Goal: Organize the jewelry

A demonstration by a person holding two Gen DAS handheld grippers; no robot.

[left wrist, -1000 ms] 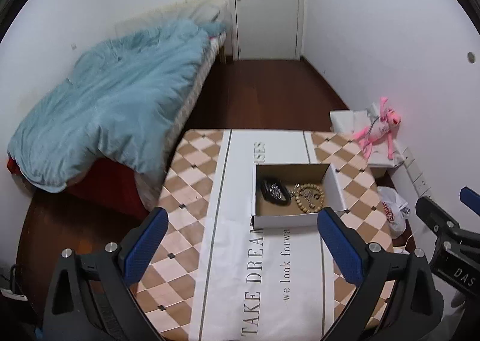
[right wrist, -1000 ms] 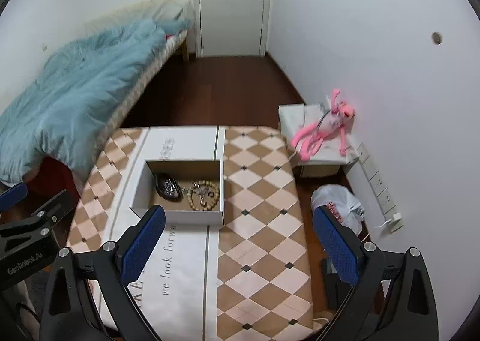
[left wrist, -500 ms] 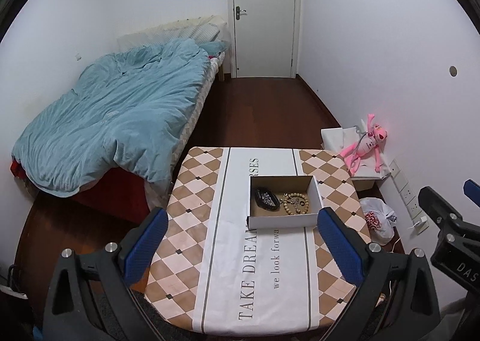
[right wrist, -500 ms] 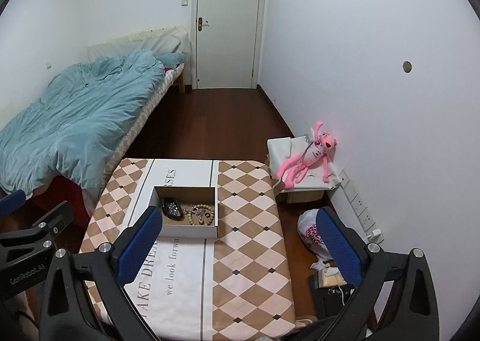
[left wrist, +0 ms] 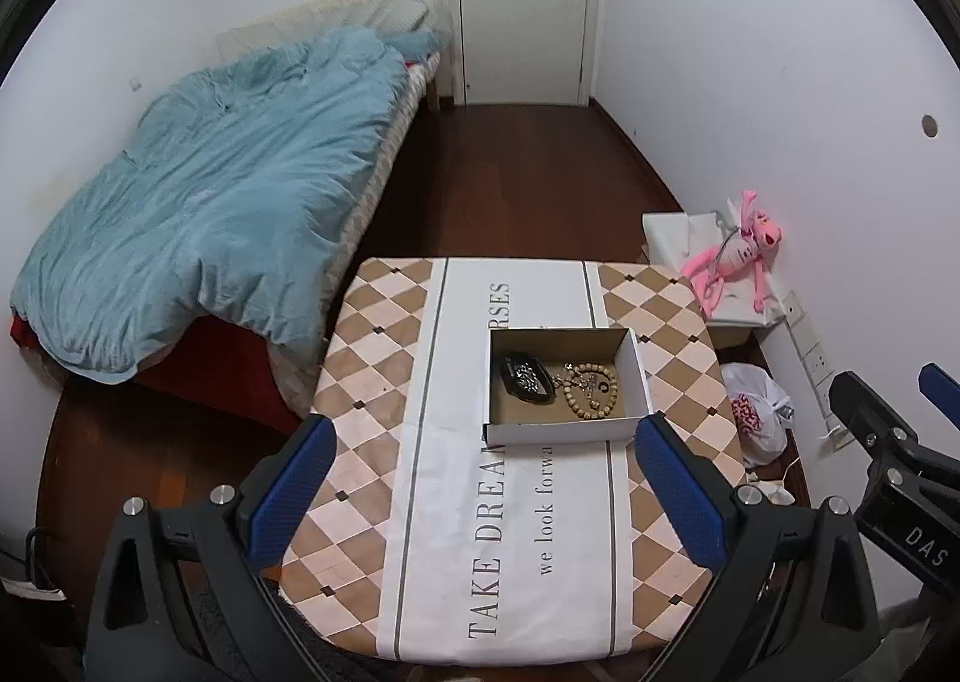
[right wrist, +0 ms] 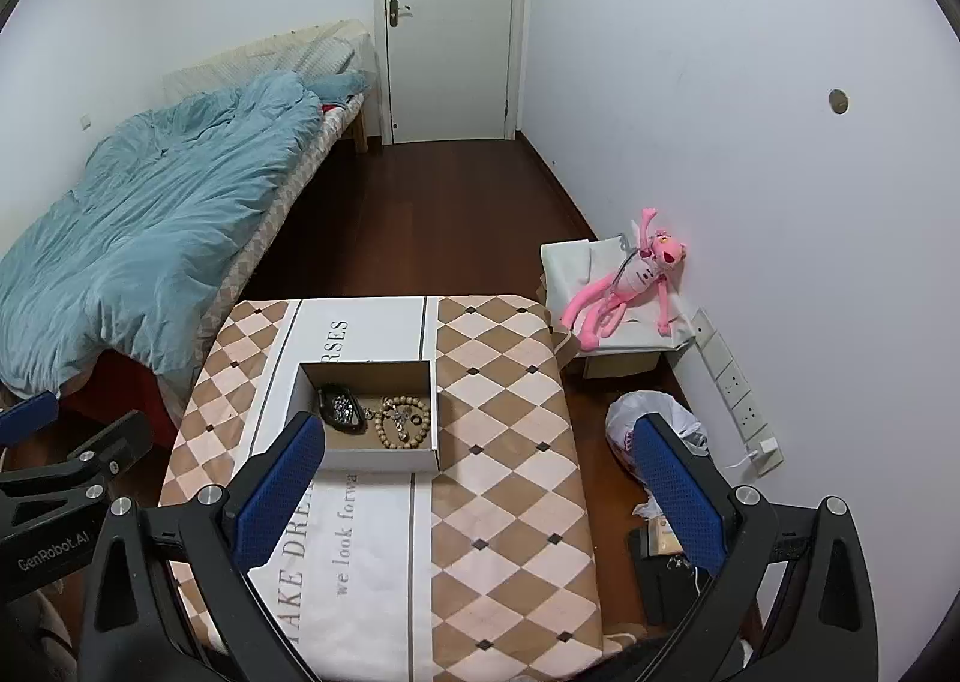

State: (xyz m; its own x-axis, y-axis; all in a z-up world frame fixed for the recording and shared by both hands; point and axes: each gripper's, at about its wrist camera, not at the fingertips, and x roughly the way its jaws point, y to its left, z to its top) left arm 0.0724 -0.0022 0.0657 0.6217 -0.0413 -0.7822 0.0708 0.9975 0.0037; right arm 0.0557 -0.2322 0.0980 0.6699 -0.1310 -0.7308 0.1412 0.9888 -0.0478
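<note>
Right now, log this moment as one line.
left claw open, empty | right claw open, empty | beads, dark piece in box | nothing gripped

Between our spread-apart right gripper [right wrist: 480, 478] jaws lies the checkered tablecloth [right wrist: 504, 460]. Just beyond our left jaw sits an open box [right wrist: 372, 460] holding a beaded bracelet [right wrist: 403, 421] beside a dark sparkly piece [right wrist: 341, 407].
</note>
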